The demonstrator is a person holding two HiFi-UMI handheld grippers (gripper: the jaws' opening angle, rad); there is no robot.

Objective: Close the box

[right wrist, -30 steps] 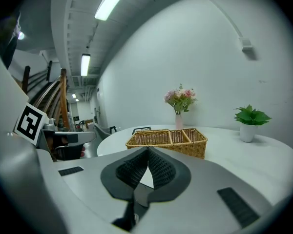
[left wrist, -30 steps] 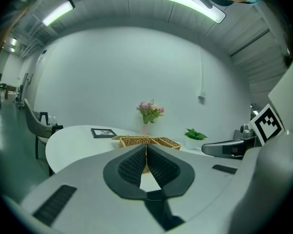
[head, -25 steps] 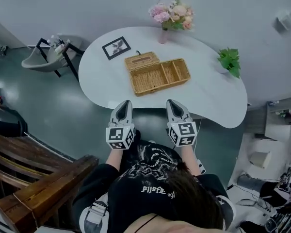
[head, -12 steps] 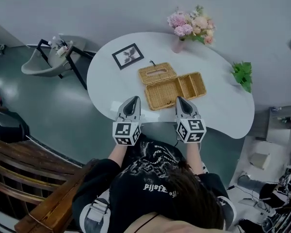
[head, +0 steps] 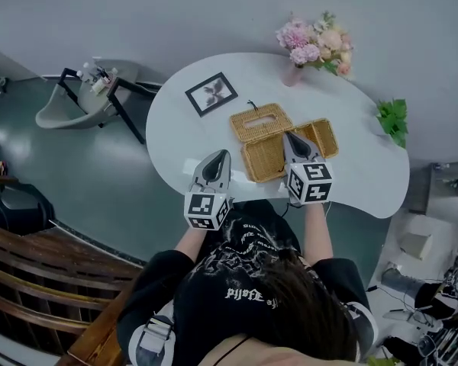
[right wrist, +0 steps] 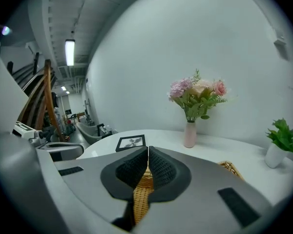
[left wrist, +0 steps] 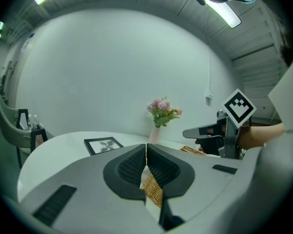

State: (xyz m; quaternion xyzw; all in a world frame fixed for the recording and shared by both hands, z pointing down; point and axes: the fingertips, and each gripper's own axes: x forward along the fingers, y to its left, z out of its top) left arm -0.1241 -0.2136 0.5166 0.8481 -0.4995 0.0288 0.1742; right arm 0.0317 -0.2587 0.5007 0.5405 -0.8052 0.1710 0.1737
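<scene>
In the head view, an open wicker box [head: 264, 158] with compartments sits on the white table [head: 175, 132]. Its lid [head: 259, 121] lies folded back on the far left side. My right gripper [head: 290, 135] is shut and empty, and it hovers over the box's middle. The weave shows under its jaws [right wrist: 148, 152] in the right gripper view. My left gripper [head: 223, 154] is also shut and empty. It is over the table's near edge, just left of the box. In the left gripper view, the jaws of my left gripper [left wrist: 146, 147] have the box [left wrist: 154, 193] low behind them.
A framed picture [head: 211, 94] lies left of the lid. A pink vase of flowers [head: 314, 46] stands at the table's back, and a small potted plant [head: 394, 120] at its right end. A chair [head: 80, 97] stands off the table's left, and wooden rails [head: 30, 280] are at the lower left.
Both grippers have moved forward from off the table's near edge. The right one is now over the box, and the left one has come over the table edge beside it. Both stayed shut.
</scene>
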